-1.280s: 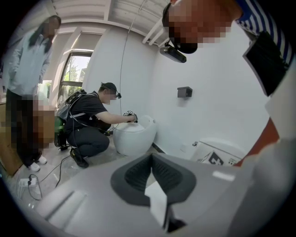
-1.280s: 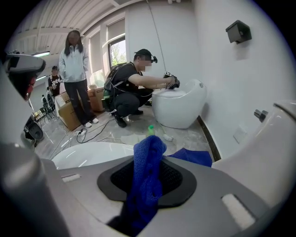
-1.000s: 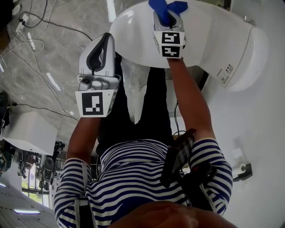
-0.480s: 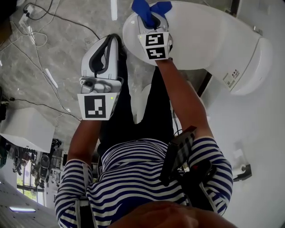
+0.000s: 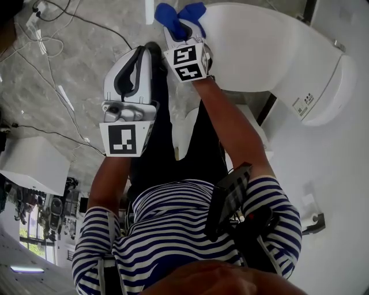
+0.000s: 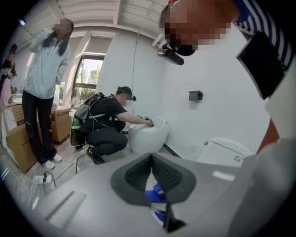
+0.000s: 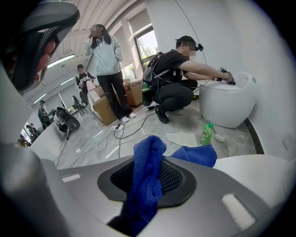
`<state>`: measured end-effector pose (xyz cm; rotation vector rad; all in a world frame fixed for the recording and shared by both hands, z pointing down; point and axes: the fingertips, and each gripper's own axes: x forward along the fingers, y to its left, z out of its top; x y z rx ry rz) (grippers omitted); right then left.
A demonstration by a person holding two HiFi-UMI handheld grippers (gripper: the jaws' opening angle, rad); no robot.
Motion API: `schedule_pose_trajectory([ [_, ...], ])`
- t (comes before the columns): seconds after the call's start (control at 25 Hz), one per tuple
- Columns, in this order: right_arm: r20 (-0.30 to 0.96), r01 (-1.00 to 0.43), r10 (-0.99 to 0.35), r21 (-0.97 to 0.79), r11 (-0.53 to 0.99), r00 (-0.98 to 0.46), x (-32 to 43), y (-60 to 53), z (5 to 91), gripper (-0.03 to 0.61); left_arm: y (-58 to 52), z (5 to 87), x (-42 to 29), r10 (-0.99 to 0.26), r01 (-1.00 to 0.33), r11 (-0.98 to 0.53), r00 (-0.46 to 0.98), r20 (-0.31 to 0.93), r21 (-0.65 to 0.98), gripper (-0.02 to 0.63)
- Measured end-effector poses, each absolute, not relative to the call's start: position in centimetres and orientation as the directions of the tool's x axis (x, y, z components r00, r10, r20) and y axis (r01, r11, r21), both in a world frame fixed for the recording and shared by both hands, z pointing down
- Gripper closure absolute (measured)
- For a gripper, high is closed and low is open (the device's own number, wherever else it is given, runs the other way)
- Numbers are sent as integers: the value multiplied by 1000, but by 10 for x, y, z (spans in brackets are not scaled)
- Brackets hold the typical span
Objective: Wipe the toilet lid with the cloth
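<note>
My right gripper is shut on the blue cloth and sits at the rounded front edge of the white toilet lid. In the right gripper view the cloth is bunched between the jaws of that gripper and spills past them, with a strip of lid at the lower right. My left gripper hovers over the floor beside the toilet, apart from it. Its pads meet in the left gripper view, with nothing between them. A bit of blue cloth shows just beyond them.
Cables trail over the grey marble floor and a white box stands at the left. A green bottle lies on the floor. One person crouches at a second toilet. Another person stands near cardboard boxes.
My right gripper has slid the cloth leftward across the lid, from its middle to its rounded front edge. The left gripper has hardly moved.
</note>
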<state>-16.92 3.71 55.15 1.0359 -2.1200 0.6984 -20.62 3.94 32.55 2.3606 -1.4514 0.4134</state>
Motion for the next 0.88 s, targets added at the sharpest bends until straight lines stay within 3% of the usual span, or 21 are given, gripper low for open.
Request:
schedule_pose_trajectory([
  [0.28, 699, -853, -550, -168, 494, -456, -124, 24, 502, 466, 35, 313, -187, -805, -894, -428, 445, 392, 135, 612],
  [0.88, 627, -955, -733, -60, 290, -263, 114, 38, 404, 466, 38, 301, -27, -763, -837, -517, 545, 347, 180, 612],
])
